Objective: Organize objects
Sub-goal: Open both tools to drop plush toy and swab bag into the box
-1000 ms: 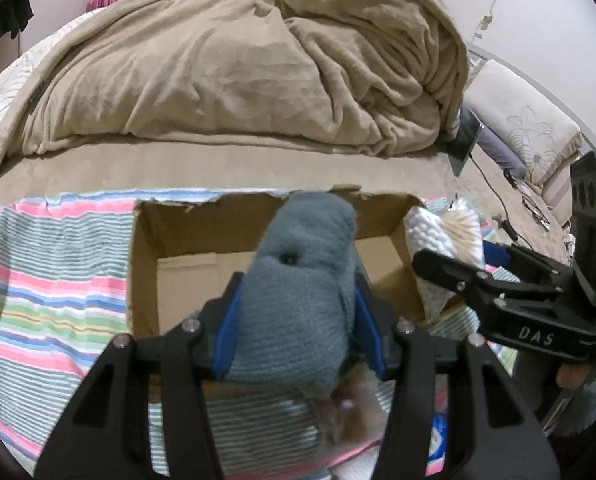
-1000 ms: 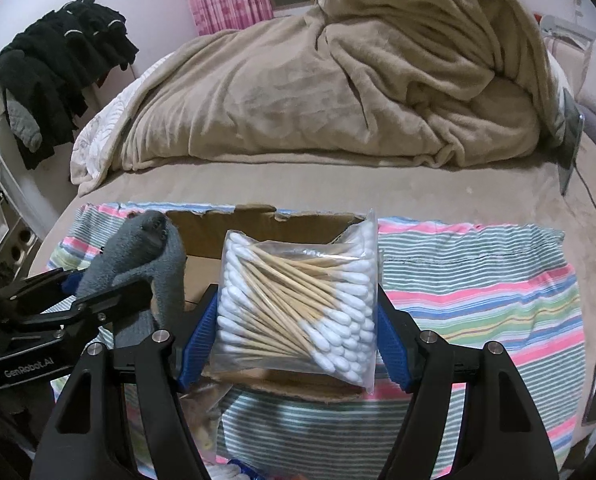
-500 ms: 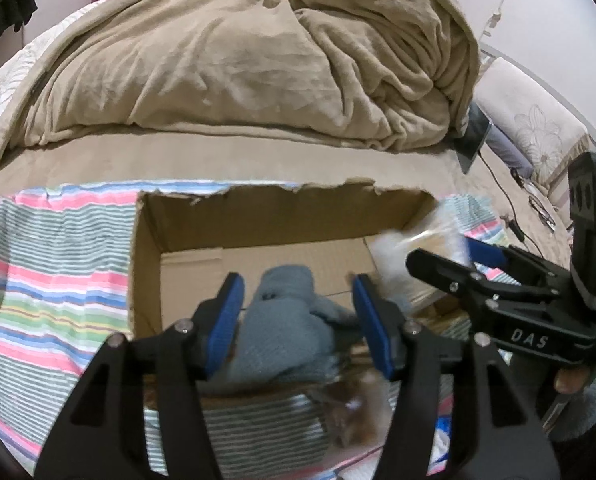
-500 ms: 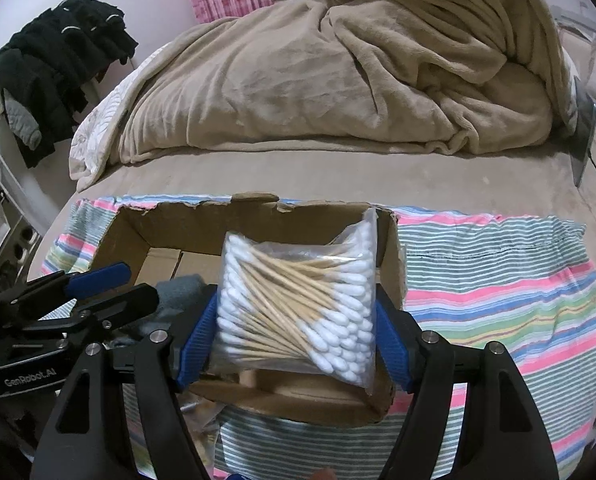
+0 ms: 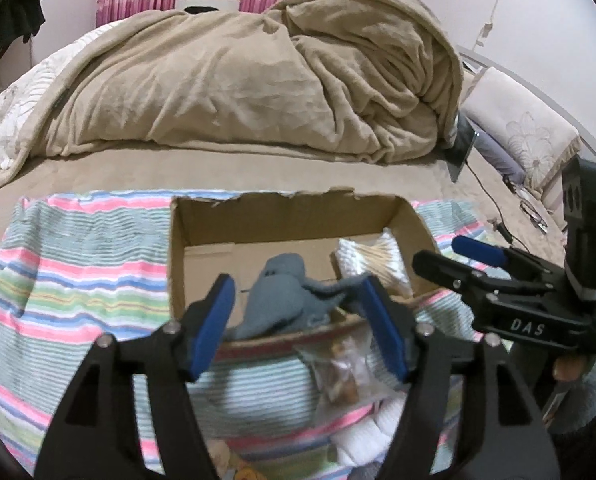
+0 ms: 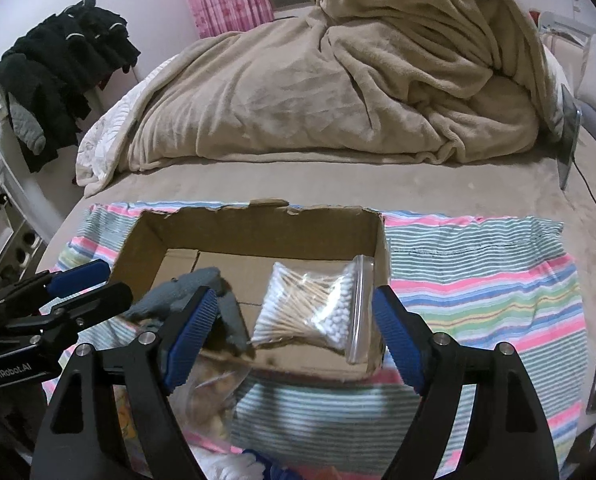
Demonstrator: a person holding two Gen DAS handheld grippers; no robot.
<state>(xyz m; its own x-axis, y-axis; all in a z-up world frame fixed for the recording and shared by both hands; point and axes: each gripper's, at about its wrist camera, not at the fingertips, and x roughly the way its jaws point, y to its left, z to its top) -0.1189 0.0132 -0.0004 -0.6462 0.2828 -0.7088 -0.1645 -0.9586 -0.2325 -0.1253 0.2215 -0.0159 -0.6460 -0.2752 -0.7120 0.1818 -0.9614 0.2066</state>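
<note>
An open cardboard box (image 5: 289,216) (image 6: 257,224) sits on a striped cloth on the bed. A grey knit sock (image 5: 281,296) (image 6: 177,296) lies inside it, draped over the near wall. A clear bag of cotton swabs (image 6: 314,312) (image 5: 374,260) lies in the box's right side. My left gripper (image 5: 298,320) is open just in front of the sock. My right gripper (image 6: 293,332) is open above the near edge of the swab bag. Each gripper shows in the other's view: the right (image 5: 478,260), the left (image 6: 81,284).
A striped cloth (image 5: 77,272) (image 6: 478,280) covers the near bed. A clear bag of brown items (image 5: 346,372) (image 6: 213,388) and white items (image 5: 362,440) lie in front of the box. A heaped beige blanket (image 5: 237,80) fills the back. Dark clothes (image 6: 57,64) hang left.
Both grippers opened. The sock dropped from the left gripper into the box, and the swab bag dropped from the right gripper into the box's right side. Both grippers drew back slightly.
</note>
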